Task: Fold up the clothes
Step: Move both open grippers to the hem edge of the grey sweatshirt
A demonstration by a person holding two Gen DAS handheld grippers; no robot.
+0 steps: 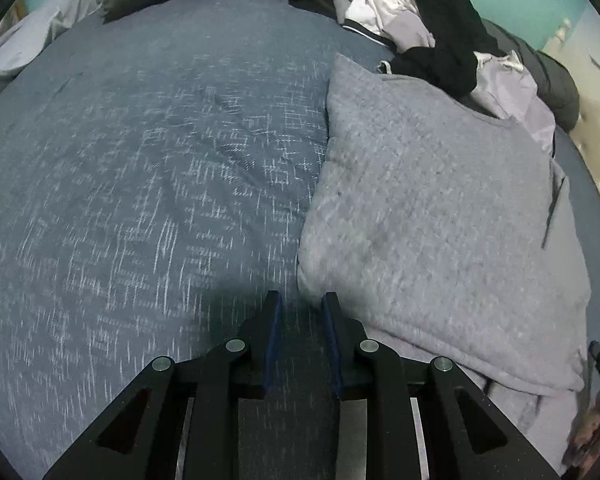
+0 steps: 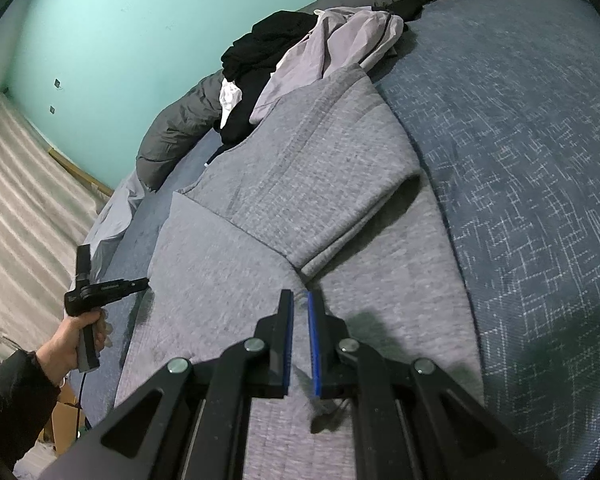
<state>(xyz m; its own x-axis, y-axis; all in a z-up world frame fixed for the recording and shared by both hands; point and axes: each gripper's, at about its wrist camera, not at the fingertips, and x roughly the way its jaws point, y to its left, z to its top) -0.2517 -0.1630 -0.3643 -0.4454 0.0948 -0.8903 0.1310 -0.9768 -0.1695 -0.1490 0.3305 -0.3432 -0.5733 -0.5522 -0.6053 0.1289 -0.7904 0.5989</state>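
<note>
Lettering on left tool (image 2: 142,283) illegible

A grey knit sweater (image 2: 300,184) lies spread on the blue patterned bed cover; its fabric is textured and soft-looking; one sleeve is folded in across the body, the cuff end reaching toward the middle, a seam running diagonally beside it; from the left wrist view the same sweater (image 1: 440,208) looks a smooth, partly folded slab, its left edge straight. Beyond it, touching its far end, sits a heap of unfolded clothes (image 2: 300,52): black, pale lilac-grey and white pieces tangled together, crumpled.
</note>
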